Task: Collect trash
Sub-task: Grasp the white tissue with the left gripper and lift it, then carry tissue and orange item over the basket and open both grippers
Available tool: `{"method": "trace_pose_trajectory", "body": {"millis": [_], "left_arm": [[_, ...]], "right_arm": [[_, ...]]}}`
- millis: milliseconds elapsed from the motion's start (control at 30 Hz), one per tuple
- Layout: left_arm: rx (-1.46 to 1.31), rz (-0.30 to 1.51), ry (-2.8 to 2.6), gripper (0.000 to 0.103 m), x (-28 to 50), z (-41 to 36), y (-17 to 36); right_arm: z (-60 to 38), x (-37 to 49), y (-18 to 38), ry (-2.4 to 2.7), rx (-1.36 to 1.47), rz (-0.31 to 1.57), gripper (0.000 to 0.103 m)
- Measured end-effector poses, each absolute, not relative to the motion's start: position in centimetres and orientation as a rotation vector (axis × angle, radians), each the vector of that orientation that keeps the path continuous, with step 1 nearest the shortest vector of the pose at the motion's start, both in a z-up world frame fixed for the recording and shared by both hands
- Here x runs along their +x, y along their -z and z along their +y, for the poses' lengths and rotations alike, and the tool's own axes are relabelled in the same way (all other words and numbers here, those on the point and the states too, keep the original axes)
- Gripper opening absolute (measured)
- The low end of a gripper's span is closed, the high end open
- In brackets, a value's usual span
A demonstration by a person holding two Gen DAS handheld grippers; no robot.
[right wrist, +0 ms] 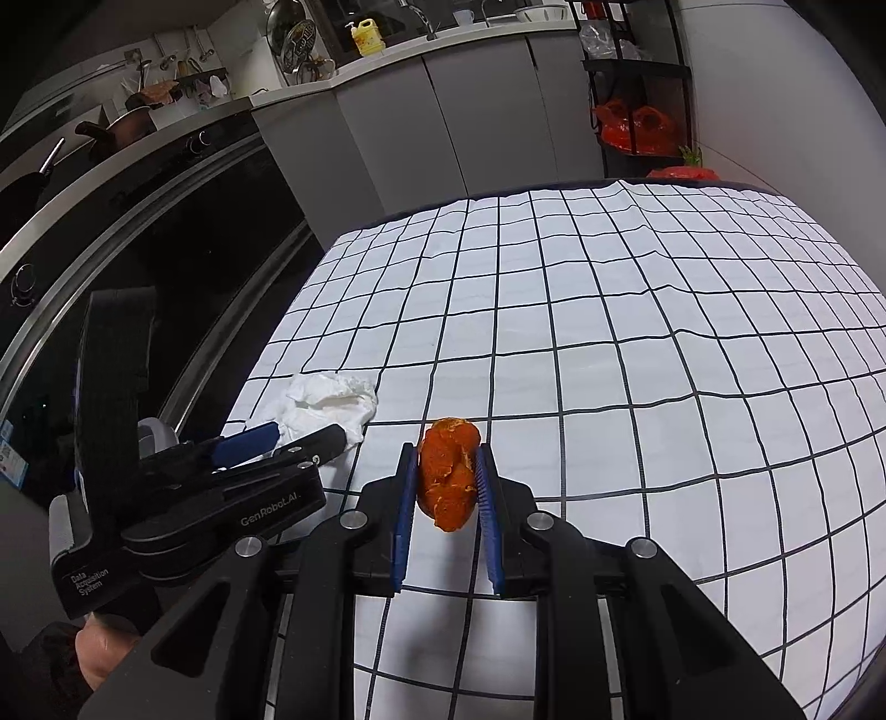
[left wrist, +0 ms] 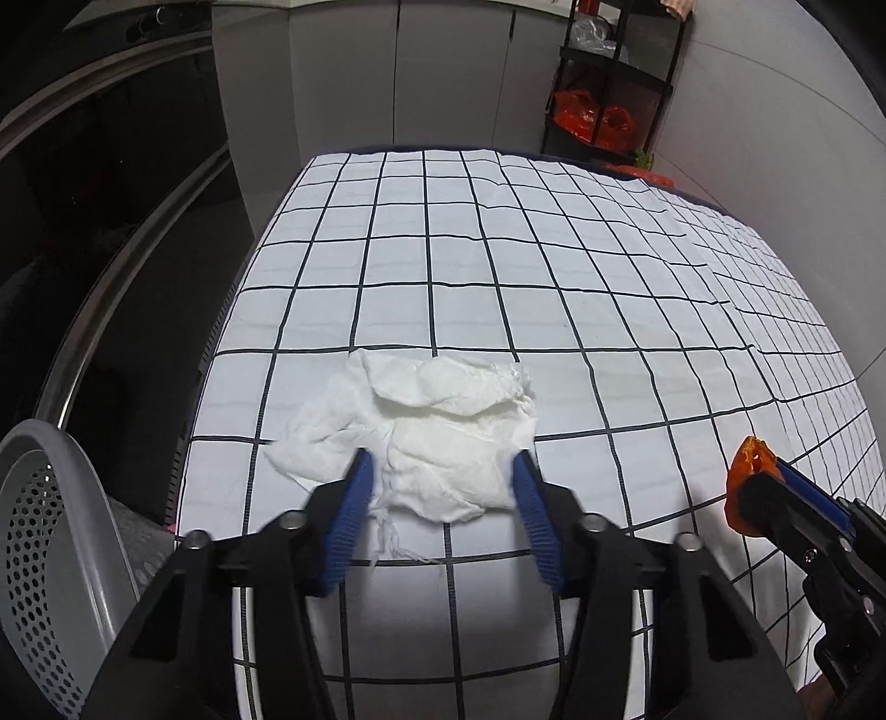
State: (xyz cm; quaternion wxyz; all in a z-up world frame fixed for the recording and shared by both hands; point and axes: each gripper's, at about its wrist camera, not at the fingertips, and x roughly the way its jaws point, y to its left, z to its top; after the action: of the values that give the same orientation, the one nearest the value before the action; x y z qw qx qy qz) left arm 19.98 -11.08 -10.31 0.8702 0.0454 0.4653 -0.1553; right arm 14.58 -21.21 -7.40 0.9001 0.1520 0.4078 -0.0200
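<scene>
Tissue (left wrist: 437,437), one crumpled wad, lies between spread left tool (left wrist: 443,471); right tool (right wrist: 446,482) pinches one orange scrap (right wrist: 448,471).

On the side of the left gripper (right wrist: 302,437), seen from the right wrist camera, white lettering reads "GenRobot.AI."; lower on the same black body, near its rear corner, a smaller white label in three stacked lines reads "Data Acquisition System"; the yellow bottle (right wrist: 367,36) on the far kitchen counter (right wrist: 443,41) carries a label (too small to read); a blue sticker (right wrist: 12,468) at the left edge bears print that cannot be made out; the left wrist view shows no readable text.
</scene>
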Motion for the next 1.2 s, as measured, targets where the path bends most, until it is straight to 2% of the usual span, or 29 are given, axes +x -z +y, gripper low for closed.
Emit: {"method": "trace_pose_trajectory", "body": {"millis": [67, 100, 200, 467, 800, 1200], "left_arm": [[0.096, 0.972, 0.327, 0.026, 19.8, -10.9, 10.2], [0.096, 0.972, 0.328, 0.021, 19.7, -11.0, 10.2], [0.095, 0.966, 0.335, 0.016, 19.1, -10.7, 9.9], [0.083, 0.904, 0.344, 0.015, 15.8, -8.2, 7.1], [0.044, 0.818, 0.214, 0.015, 12.2, 0.2, 3.2], [-0.056, 0.858, -0.013, 0.015, 10.6, 12.7, 3.6]], "right_arm": [[-21.2, 14.5, 7.4, 0.043, 0.316, 0.845, 0.021], [-21.1, 14.4, 7.4, 0.043, 0.317, 0.847, 0.021], [-21.1, 14.2, 7.3, 0.043, 0.321, 0.849, 0.021], [-20.0, 13.0, 6.7, 0.022, 0.322, 0.850, 0.021], [-12.4, 13.5, 4.5, -0.138, 0.248, 0.833, 0.021], [0.2, 16.9, 4.3, -0.423, 0.144, 0.893, 0.021]]}}
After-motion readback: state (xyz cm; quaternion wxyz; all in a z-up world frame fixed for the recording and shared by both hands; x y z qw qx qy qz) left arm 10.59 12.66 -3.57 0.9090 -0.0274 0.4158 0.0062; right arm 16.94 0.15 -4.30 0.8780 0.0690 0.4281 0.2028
